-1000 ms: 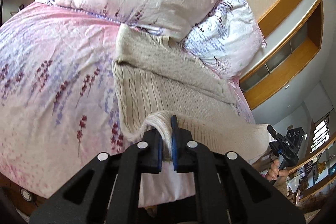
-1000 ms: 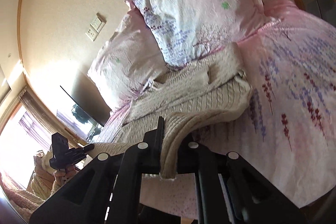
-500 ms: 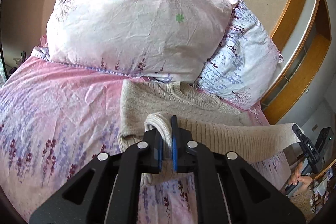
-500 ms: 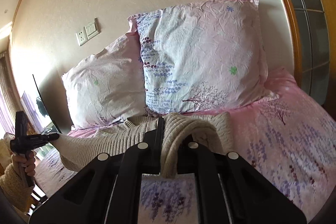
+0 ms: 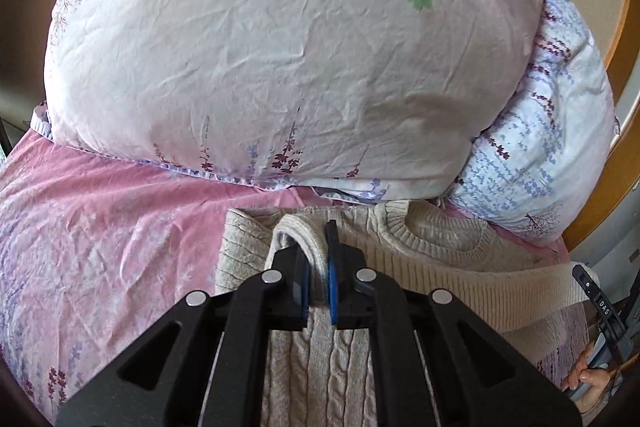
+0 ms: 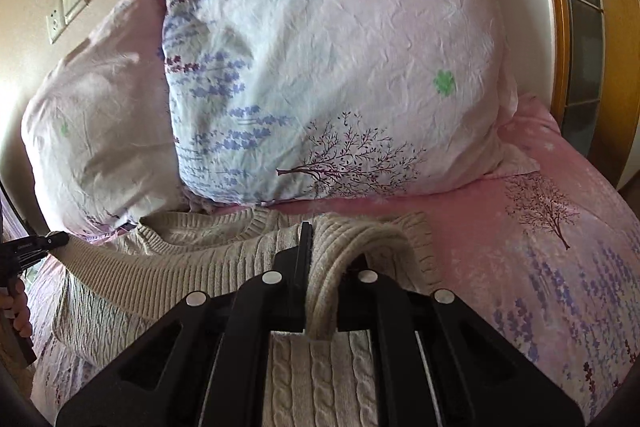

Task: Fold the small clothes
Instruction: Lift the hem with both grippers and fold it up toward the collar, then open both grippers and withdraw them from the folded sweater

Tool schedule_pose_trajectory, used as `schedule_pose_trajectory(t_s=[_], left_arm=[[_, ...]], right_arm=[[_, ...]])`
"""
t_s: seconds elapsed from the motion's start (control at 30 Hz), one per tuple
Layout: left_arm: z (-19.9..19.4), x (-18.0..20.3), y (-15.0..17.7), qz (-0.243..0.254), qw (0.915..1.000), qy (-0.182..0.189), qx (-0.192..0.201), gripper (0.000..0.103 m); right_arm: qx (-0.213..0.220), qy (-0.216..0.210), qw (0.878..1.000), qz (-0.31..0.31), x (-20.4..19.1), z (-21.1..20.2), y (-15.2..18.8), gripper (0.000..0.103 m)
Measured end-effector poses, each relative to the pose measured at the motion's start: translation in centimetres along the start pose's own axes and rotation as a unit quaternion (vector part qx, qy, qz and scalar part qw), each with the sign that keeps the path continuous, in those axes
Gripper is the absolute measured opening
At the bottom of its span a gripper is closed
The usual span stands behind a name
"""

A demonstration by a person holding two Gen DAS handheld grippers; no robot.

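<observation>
Your left gripper (image 5: 318, 269) is clamped on the ribbed hem of the cream sweater (image 5: 316, 379), jaws pressed tight on a doubled bit of knit that loops up over the fingertips. Your right gripper (image 6: 320, 283) is pinching the same ribbed hem at its other end, with the fabric draped over the right finger and hanging down between the jaws.

The hem band runs taut between the two tools, stretched across the sweater's body. In the left wrist view it crosses just below the round neckline (image 5: 440, 241); in the right wrist view it runs off left to the other tool.

The sweater lies on the pink flowered bedsheet (image 5: 100, 247), cable-knit body flat, neckline end close to the pillows. Two pillows (image 5: 280, 47) are stacked against the wall, one overlapping the other.

Your right hand (image 5: 588, 379) shows at the lower right edge of the left view; your left hand (image 6: 18, 311) at the left edge of the right view.
</observation>
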State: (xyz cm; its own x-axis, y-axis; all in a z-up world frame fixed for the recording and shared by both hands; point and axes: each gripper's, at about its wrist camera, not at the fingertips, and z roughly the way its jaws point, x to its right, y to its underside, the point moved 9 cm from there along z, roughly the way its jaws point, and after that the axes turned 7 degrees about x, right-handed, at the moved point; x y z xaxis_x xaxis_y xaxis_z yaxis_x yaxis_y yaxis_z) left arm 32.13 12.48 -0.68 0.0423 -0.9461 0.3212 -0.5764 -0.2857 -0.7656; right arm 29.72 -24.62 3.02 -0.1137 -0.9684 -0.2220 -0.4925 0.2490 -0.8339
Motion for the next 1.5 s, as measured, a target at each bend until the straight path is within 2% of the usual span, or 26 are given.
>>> schedule_pose_trajectory(t_s=[0.23,0.47,0.5,0.57,0.6,0.63,0.73,0.83,0.9,0.97,1.1,1.17,1.23,1.33,1.5], left_arm=[[3.8,-0.6,1.4,-0.007,0.9993,-0.017,-0.033,0.007],[5.6,-0.4,1.9,-0.009,0.9984,-0.021,-0.052,0.007],[5.8,-0.5,1.9,-0.011,0.9982,-0.021,-0.054,0.008],[6.2,-0.4,1.9,-0.014,0.998,-0.023,-0.057,0.01],[6.4,-0.2,1.8,-0.015,0.998,-0.024,-0.057,0.01],[6.5,-0.2,1.8,-0.017,0.9978,-0.022,-0.059,0.011],[6.6,0.0,1.8,-0.022,0.9975,-0.011,-0.066,0.017],[5.9,0.4,1.7,-0.03,0.9974,0.006,-0.066,0.028],[4.6,0.2,1.3,-0.031,0.998,0.008,-0.054,0.047],[3.1,-0.7,0.7,-0.033,0.9986,0.007,-0.039,0.056],[1.0,-2.9,1.0,-0.032,0.9988,0.004,-0.038,0.056],[0.3,-3.6,2.1,-0.026,0.9984,0.006,-0.051,0.052],[-0.3,-4.1,3.3,-0.032,0.9971,0.02,-0.066,0.049],[-1.1,-4.0,5.0,-0.033,0.9953,0.038,-0.082,0.047],[-1.9,-2.8,6.8,0.006,0.9948,0.042,-0.093,0.047]], right_arm=[[-0.055,0.024,0.996,0.06,1.8,3.7,1.9,0.008],[-0.084,0.034,0.99,0.107,3.0,5.7,2.5,0.009],[-0.093,0.031,0.988,0.118,3.1,6.1,2.6,0.012],[-0.109,0.034,0.984,0.137,3.6,6.7,2.8,0.027],[-0.111,0.029,0.982,0.149,3.7,6.9,2.8,0.041],[-0.11,0.023,0.981,0.158,3.9,6.9,2.6,0.048],[-0.102,0.014,0.98,0.173,4.0,6.8,1.9,0.056],[-0.092,0.014,0.98,0.174,4.3,5.7,1.3,0.056],[-0.075,0.018,0.983,0.167,4.9,4.2,0.6,0.056],[-0.064,0.026,0.985,0.16,5.9,2.4,0.1,0.056],[-0.069,0.033,0.985,0.157,8.3,-0.7,0.5,0.055],[-0.075,0.038,0.985,0.149,9.0,-1.7,1.3,0.055],[-0.085,0.038,0.987,0.134,9.3,-2.7,2.2,0.05],[-0.103,0.026,0.987,0.12,9.2,-3.1,3.6,0.045],[-0.12,0.011,0.988,0.095,8.2,-3.6,5.1,0.042]])
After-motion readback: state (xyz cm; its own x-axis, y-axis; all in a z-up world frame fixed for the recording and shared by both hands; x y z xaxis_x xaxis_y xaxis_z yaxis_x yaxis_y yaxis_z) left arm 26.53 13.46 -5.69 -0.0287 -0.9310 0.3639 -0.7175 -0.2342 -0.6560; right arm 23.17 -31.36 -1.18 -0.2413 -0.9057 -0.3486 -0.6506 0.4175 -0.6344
